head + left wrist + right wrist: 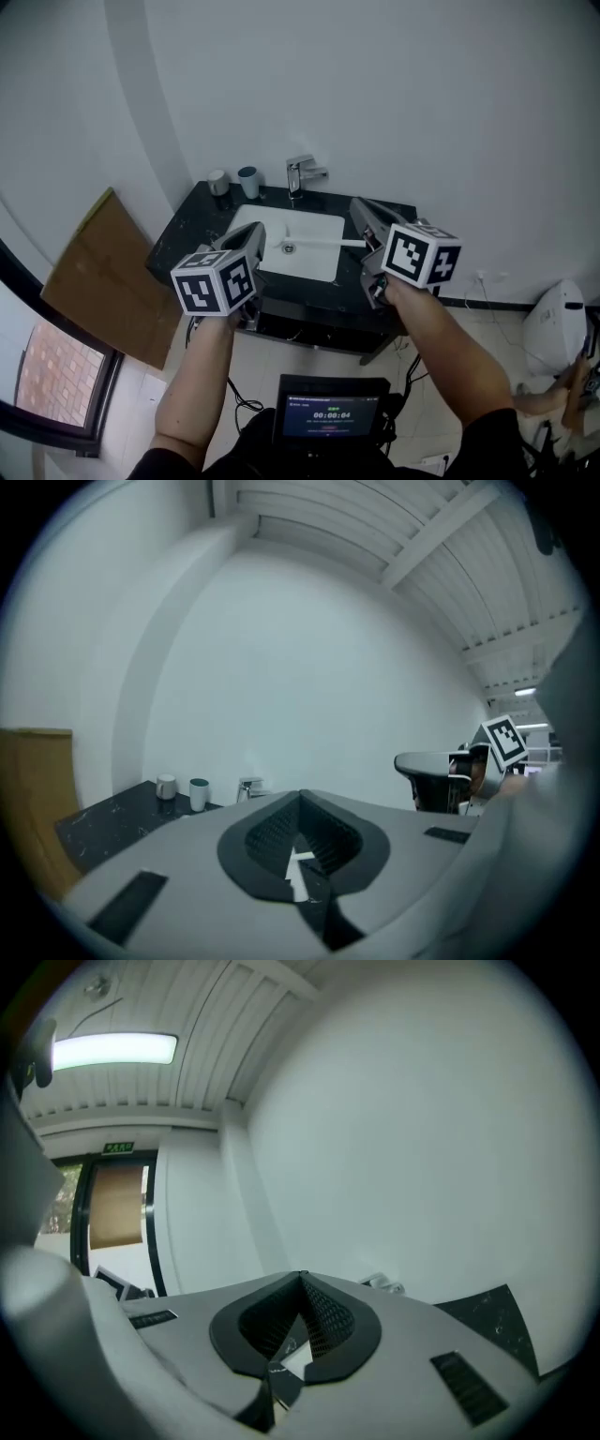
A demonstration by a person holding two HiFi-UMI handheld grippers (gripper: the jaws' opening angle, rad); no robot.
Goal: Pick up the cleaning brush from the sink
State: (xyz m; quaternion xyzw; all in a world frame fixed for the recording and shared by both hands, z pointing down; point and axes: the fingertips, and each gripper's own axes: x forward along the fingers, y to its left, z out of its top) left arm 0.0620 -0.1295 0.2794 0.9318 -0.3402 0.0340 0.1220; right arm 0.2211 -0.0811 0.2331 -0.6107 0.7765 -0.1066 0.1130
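Observation:
The cleaning brush (325,243) shows as a thin white handle lying across the white sink basin (309,262), from the drain toward the right rim. Both grippers hang in the air in front of the sink, apart from the brush and pointing about level at the wall. My left gripper (255,234) (300,797) is shut with nothing in it, above the basin's left edge. My right gripper (360,208) (300,1279) is also shut and empty, above the basin's right edge. The brush is in neither gripper view.
A chrome faucet (300,174) (250,787) stands behind the basin, with two cups (247,181) (199,794) on the black counter (192,230) to its left. Cardboard (98,272) leans at the left. A screen (330,412) and cables lie on the floor below.

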